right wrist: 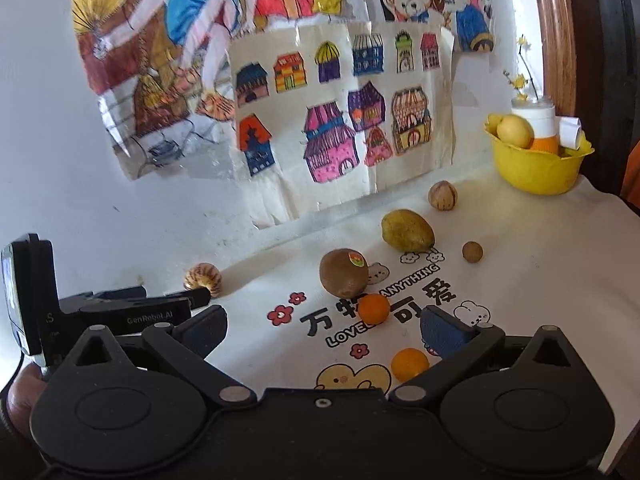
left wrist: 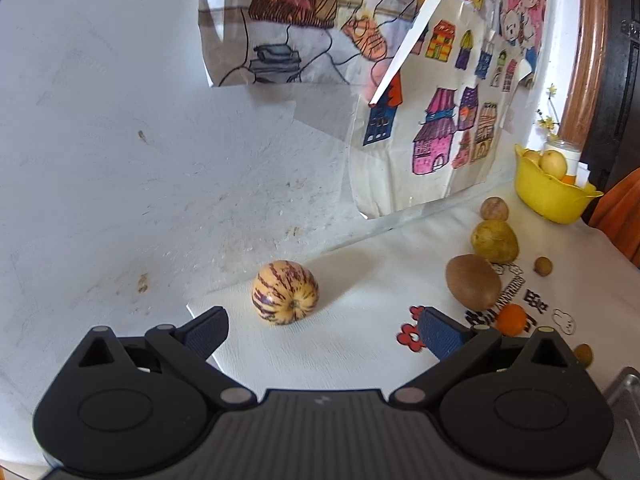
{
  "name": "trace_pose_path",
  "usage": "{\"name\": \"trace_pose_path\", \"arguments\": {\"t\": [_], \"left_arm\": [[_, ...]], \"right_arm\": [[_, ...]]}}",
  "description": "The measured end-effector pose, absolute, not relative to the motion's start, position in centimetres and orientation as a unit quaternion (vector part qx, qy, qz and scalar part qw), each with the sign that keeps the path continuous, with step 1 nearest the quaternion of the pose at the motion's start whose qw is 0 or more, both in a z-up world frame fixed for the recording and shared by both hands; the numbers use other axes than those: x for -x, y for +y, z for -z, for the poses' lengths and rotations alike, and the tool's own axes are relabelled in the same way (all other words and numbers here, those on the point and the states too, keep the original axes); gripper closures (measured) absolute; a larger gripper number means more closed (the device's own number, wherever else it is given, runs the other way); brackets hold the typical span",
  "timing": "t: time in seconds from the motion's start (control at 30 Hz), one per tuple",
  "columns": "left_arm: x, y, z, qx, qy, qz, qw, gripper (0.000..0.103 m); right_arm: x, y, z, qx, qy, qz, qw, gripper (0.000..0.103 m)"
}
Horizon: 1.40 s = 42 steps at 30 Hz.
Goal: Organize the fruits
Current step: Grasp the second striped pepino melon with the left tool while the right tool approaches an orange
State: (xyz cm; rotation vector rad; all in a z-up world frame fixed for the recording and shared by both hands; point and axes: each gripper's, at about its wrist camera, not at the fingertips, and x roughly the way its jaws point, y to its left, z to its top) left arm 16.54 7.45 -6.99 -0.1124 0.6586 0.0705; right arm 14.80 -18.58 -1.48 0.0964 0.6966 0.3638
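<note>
A striped yellow-purple melon [left wrist: 285,293] lies on the white cloth just ahead of my open left gripper [left wrist: 324,330], between and beyond its fingertips. To its right lie a brown kiwi [left wrist: 473,282], a green-yellow mango [left wrist: 495,241], a small orange [left wrist: 511,319] and a beige round fruit [left wrist: 494,208]. My right gripper [right wrist: 324,326] is open above the printed cloth. One small orange [right wrist: 373,309] sits just ahead of it and another orange [right wrist: 409,364] lies by its right finger. The kiwi [right wrist: 344,273], mango [right wrist: 407,231] and striped melon [right wrist: 203,277] lie farther off.
A yellow bowl [right wrist: 534,168] holding yellow fruit and a white-orange bottle stands at the back right by the wall. Small brown round fruits [right wrist: 472,251] [left wrist: 543,266] lie on the cloth. Children's drawings [right wrist: 340,112] hang on the white wall. The left gripper's body [right wrist: 132,304] shows at left.
</note>
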Motion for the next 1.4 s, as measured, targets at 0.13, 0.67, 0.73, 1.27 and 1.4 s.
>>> {"name": "trace_pose_path", "arguments": {"t": [0.13, 0.67, 0.73, 1.27, 1.4], "left_arm": [[-18.0, 7.7, 7.8, 0.051, 0.325, -0.036, 0.944, 0.000], [-22.9, 8.8, 10.7, 0.049, 0.343, -0.049, 0.937, 0.000], [-23.1, 8.9, 10.9, 0.050, 0.345, -0.049, 0.936, 0.000], [-24.3, 9.1, 12.0, 0.060, 0.360, -0.049, 0.930, 0.010], [-24.3, 9.1, 12.1, 0.060, 0.361, -0.049, 0.929, 0.013]], "right_arm": [[-16.3, -18.4, 2.6, -0.046, 0.355, -0.174, 0.917, 0.000], [-20.2, -17.8, 6.0, -0.037, 0.393, -0.169, 0.903, 0.000], [-20.8, -17.6, 6.3, -0.032, 0.398, -0.170, 0.901, 0.000], [-23.9, -16.0, 7.5, -0.014, 0.412, -0.175, 0.894, 0.001], [-24.3, -15.7, 7.7, -0.009, 0.416, -0.177, 0.892, 0.000]]}}
